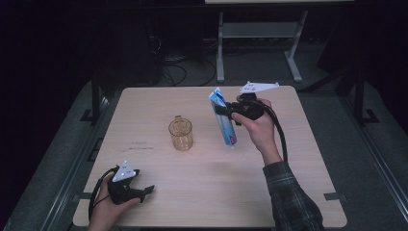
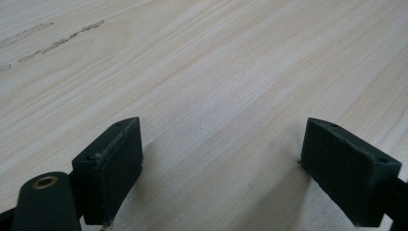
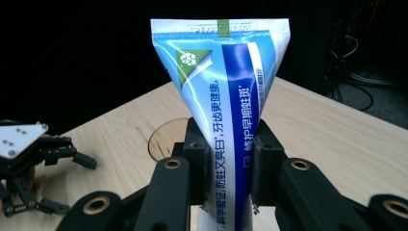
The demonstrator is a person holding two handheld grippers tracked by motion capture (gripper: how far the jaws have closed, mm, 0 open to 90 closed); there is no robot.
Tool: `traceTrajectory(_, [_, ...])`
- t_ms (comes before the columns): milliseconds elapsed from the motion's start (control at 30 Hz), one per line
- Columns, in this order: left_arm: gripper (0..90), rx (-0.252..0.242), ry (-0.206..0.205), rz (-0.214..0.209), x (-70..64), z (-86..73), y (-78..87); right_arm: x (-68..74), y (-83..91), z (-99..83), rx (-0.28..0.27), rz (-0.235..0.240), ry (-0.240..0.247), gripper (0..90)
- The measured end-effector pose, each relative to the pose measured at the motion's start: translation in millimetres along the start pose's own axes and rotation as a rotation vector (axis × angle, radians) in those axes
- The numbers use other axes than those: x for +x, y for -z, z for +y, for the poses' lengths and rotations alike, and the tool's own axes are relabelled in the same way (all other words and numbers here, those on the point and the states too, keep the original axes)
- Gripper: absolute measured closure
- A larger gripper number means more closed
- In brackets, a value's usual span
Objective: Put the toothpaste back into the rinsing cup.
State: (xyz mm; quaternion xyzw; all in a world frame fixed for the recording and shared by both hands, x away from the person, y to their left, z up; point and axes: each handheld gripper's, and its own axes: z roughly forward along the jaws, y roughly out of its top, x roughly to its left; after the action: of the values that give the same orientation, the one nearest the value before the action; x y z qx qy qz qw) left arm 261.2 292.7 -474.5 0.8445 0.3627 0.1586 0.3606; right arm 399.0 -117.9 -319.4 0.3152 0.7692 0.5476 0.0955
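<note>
I held the right gripper point(image 1: 230, 113) raised above the table point(image 1: 298, 159), wrist cocked, its jaws pinching the toothpaste tube point(image 1: 223, 118) right of the cup point(image 1: 180, 133), while my left gripper point(image 1: 144, 191) rested low, jaws spread.

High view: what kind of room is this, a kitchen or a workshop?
Probably a lab or test room: a bare light wooden table on a metal frame, tangled black cables on the floor behind, and a white metal stand.
</note>
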Motion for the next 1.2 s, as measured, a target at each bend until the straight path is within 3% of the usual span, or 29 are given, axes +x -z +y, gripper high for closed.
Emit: traceTrajectory(1200, [14.0, -0.004, 0.004, -0.001, -0.4, -0.1, -0.3, 18.9, -60.6, 59.2, -0.007, 0.048, 0.051, 72.8])
